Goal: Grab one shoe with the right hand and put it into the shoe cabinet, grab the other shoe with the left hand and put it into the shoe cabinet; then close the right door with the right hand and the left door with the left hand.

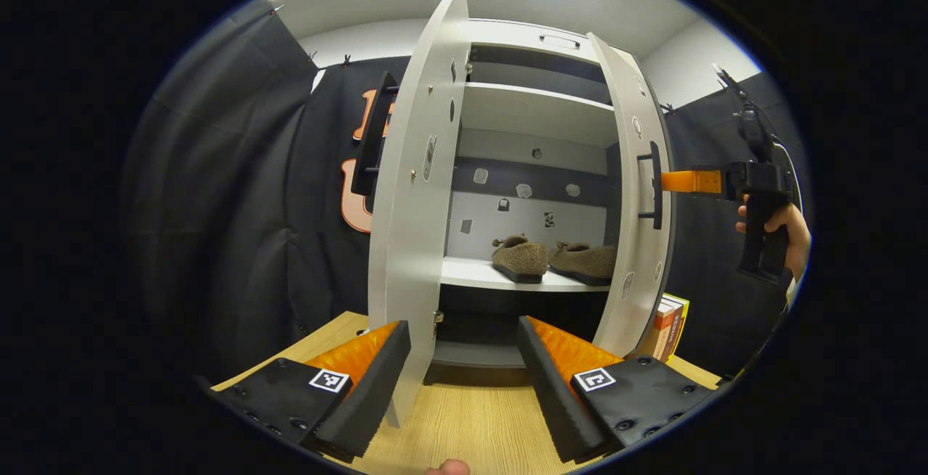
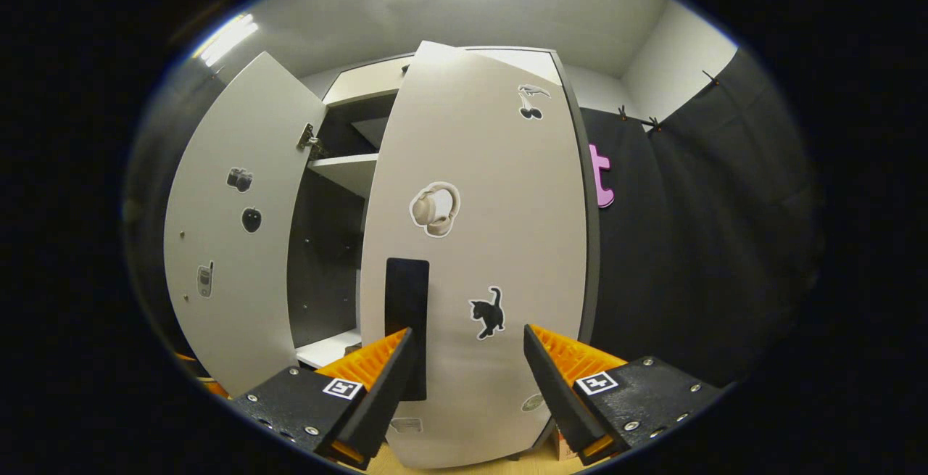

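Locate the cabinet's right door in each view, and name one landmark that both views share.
Left gripper view: the right door stands right of centre, seen nearly edge-on, with the right gripper at its outer face beside the black handle.
Right gripper view: the right door stands centre frame, outer face toward the camera, its handle low on it.
Shared landmark: the open left door.

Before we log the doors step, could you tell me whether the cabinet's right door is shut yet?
Not shut: the right door stands ajar, leaving both shoes visible inside.
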A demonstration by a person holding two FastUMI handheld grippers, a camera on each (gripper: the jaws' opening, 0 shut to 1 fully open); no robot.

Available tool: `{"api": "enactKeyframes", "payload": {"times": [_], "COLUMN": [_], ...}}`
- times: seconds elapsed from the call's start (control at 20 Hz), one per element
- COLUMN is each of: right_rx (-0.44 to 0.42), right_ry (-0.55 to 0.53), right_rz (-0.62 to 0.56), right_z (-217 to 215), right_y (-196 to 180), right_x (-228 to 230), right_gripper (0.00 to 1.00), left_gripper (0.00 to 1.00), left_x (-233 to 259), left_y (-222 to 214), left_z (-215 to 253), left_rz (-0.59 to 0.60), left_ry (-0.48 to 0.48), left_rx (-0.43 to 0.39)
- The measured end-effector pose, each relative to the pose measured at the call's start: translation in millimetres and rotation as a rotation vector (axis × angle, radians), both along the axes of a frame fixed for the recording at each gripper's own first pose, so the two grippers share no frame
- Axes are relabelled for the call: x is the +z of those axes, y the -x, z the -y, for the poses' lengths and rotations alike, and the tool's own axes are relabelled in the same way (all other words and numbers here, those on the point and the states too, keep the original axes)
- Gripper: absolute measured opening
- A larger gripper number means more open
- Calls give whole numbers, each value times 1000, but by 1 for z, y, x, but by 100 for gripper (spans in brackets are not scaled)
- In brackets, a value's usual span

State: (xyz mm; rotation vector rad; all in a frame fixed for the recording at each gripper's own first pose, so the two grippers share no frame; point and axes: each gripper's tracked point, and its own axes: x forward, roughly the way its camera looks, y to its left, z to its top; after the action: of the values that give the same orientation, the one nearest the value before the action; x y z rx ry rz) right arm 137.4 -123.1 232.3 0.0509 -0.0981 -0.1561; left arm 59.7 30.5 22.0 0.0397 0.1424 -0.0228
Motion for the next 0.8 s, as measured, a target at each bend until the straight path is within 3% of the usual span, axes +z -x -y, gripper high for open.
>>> {"api": "enactKeyframes", "payload": {"times": [0.1, 0.15, 0.45, 0.5, 0.7, 0.8], "right_rx": [3, 5, -3, -3, 6, 4], "right_ry": [-10, -8, 34, 30, -8, -28], "right_rz": [-10, -16, -32, -31, -34, -31], "right_z": [-2, -4, -17, -17, -14, -11], "right_y": [-10, -15, -49, -51, -57, -56], "right_x": [-1, -1, 0, -1, -6, -7], "right_gripper": [84, 91, 91, 90, 90, 90], "left_gripper": [97, 97, 97, 99, 94, 97], "left_x": [2, 4, 13, 17, 30, 44], "left_y": [2, 4, 14, 17, 19, 19], "left_z": [-3, -5, -25, -30, -63, -97], "left_rz": [0, 1, 5, 5, 6, 23], "left_ry": [2, 1, 16, 24, 63, 34], "left_rx": [4, 6, 57, 76, 149, 214]}}
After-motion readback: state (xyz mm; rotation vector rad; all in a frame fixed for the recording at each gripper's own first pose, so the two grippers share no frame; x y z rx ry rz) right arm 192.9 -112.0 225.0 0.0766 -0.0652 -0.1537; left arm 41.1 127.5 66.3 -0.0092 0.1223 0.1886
